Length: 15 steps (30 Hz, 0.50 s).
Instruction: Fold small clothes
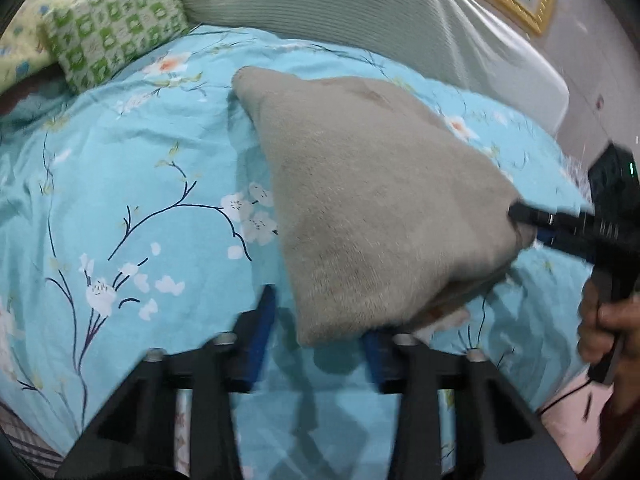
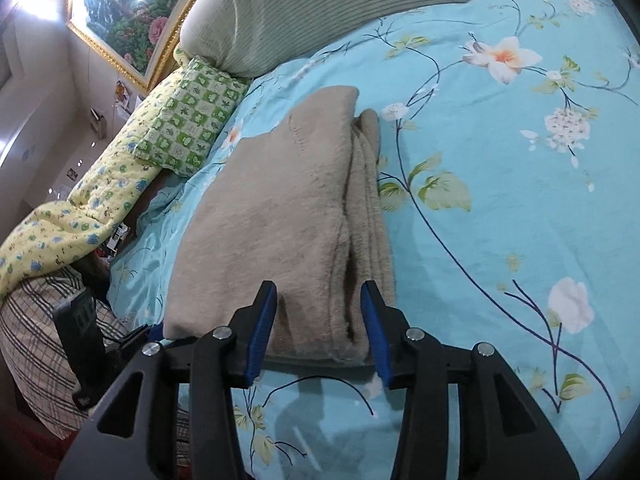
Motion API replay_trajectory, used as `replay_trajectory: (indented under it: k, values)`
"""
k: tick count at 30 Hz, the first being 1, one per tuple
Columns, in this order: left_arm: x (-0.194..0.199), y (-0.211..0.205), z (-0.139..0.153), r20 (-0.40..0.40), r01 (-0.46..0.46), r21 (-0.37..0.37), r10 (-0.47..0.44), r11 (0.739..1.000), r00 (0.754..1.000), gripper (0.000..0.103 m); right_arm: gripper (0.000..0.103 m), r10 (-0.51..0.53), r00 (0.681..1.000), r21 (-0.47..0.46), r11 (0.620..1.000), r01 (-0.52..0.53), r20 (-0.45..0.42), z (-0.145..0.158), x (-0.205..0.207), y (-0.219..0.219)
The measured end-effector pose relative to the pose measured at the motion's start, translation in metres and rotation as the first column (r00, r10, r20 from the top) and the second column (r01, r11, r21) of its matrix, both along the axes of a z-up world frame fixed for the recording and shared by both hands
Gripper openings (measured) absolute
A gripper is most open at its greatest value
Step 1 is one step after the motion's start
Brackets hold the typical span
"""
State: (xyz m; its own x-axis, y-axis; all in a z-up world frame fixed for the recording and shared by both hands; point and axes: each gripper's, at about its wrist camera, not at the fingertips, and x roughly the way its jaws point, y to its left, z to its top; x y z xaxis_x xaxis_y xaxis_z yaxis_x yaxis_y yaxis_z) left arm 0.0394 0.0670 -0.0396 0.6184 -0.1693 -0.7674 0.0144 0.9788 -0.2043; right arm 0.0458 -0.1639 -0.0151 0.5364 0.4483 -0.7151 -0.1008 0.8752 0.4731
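On the blue floral bedsheet (image 2: 500, 208) lies a folded beige fleece garment (image 2: 280, 216), right of the green checked pillow (image 2: 188, 124). Left gripper (image 1: 320, 320) stands released, its pads apart at the garment's near corner. Right gripper (image 2: 320, 316) straddles the garment's near edge, jaws parted, not pinching.
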Motion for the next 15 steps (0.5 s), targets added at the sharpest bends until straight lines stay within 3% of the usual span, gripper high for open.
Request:
replay_trajectory:
  k: [1, 2, 5, 7, 12, 15]
  values:
    - [0.001, 0.002, -0.002, -0.001, -0.013, -0.009, 0.013, 1.0, 1.0, 0.023, 0.012, 0.011, 1.0, -0.013, 1.0, -0.011, 0.001, -0.001, -0.001, 0.003]
    - [0.001, 0.004, -0.004, -0.01, -0.02, -0.015, 0.02, 1.0, 1.0, 0.018, 0.007, 0.029, 1.0, -0.032, 0.999, -0.029, -0.011, -0.002, 0.001, 0.007]
    - [-0.001, 0.008, -0.005, -0.013, -0.027, -0.021, 0.027, 0.999, 1.0, 0.015, 0.006, 0.058, 0.997, -0.063, 0.997, -0.055, 0.047, 0.022, -0.004, 0.006]
    - [0.0, 0.007, -0.009, -0.029, -0.022, -0.02, 0.021, 1.0, 0.999, 0.014, 0.006, 0.084, 0.995, -0.141, 0.987, -0.074, 0.062, 0.034, -0.006, 0.004]
    - [0.002, 0.001, -0.017, -0.044, -0.01, 0.01, 0.011, 1.0, 0.999, 0.014, 0.006, 0.128, 0.989, -0.294, 0.945, -0.143, -0.068, -0.015, -0.001, 0.012]
    - [-0.001, 0.004, -0.016, -0.064, 0.01, -0.01, -0.01, 1.0, 0.998, 0.015, 0.006, 0.114, 0.992, -0.256, 0.959, -0.124, -0.053, -0.019, -0.003, 0.006]
